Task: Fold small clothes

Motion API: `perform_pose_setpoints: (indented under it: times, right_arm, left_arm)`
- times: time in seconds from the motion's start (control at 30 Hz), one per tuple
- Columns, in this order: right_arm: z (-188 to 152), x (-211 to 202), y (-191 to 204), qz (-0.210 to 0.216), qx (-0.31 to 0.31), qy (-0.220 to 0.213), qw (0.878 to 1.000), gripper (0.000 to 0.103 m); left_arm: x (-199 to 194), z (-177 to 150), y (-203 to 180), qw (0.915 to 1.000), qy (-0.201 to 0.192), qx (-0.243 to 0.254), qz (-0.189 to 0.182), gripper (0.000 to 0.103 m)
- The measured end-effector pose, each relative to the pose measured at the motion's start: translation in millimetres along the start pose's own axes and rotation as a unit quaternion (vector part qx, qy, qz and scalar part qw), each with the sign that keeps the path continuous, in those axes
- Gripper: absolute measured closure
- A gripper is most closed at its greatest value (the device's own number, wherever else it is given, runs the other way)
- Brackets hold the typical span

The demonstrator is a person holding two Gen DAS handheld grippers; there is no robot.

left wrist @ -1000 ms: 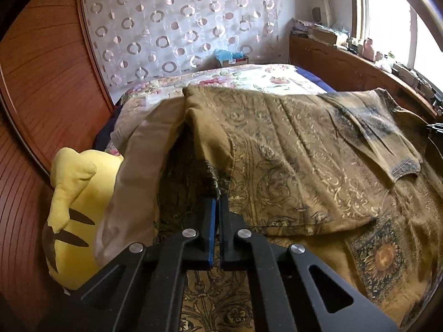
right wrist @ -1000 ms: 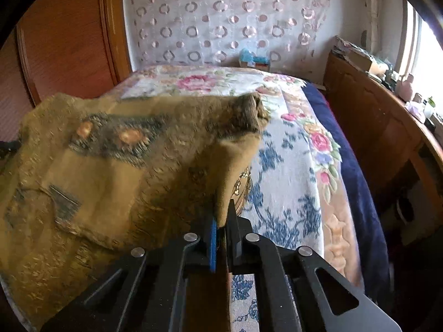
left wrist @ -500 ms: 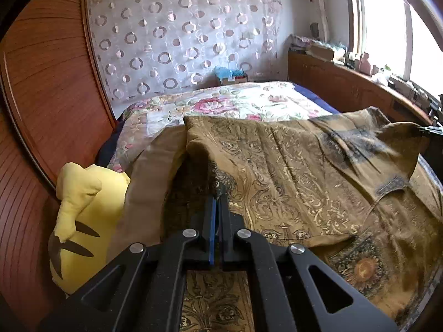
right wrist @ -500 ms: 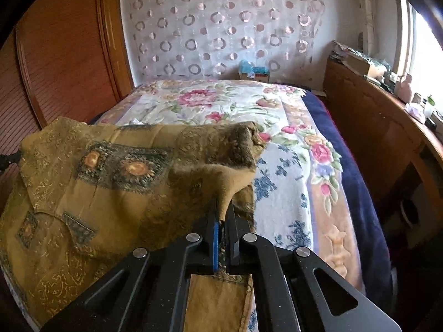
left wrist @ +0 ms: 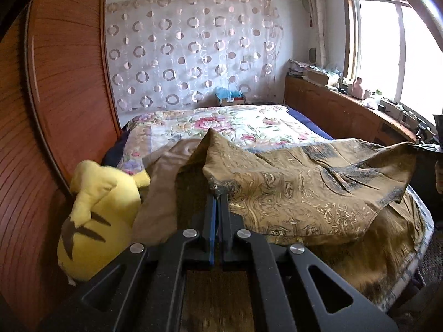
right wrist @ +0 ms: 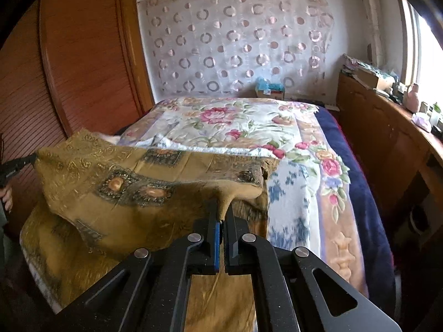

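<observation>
Sagging softly between them, the brown patterned garment looked light, both grippers clenched on its corners.

No text, label, brand, number or sign can be read in either view. A small white tag is seen on the cardboard box at the far end of the bed, but whatever is printed on it is too small and blurred to be made out. Faint light marks are seen on the black left tool at the left edge of the right wrist view; they cannot be resolved into letters. The patterned garment carries only woven ornament, no lettering. The items along the window ledge are too small for any print to be told.
</observation>
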State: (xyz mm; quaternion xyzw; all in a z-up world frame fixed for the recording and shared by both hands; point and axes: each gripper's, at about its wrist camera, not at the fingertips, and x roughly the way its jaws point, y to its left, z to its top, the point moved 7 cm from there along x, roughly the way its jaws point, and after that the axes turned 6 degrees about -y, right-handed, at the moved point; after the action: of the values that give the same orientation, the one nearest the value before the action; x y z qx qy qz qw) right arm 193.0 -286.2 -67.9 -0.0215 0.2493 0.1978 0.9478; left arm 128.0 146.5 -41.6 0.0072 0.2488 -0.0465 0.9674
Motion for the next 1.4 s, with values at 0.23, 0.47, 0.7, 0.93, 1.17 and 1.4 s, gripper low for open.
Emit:
perform_pose_setpoints:
  times: [0.23,0.47,0.7,0.93,1.17,1.4]
  right_arm:
    - [-27,-25,7,0.018,0.0,0.013,1.0,0.102]
    - [-37,-42,10,0.022,0.0,0.019,1.0,0.102]
    - [-35,-57,16,0.015,0.007,0.024,1.0,0.102]
    - [-56,-36,17,-0.004,0.013,0.062,0.998,0.102]
    - [-67,-14,20,-0.007,0.015,0.087,0.996,0.102]
    - [-52,-21,23,-0.004,0.011,0.059,0.998,0.102]
  left_arm:
    - [-26,-32,5,0.9995,-0.001,-0.024,0.018,0.101]
    - [-41,-44,-2,0.9995,0.009,-0.027,0.013,0.101]
    - [-44,-56,-3,0.9994,0.022,-0.024,0.013,0.101]
    - [-30,-85,-6,0.9976,0.059,-0.034,0.013,0.101]
    - [-30,-96,-13,0.9972,0.067,-0.032,0.005,0.101]
    - [-43,-83,-18,0.9979,0.054,-0.036,-0.006,0.101]
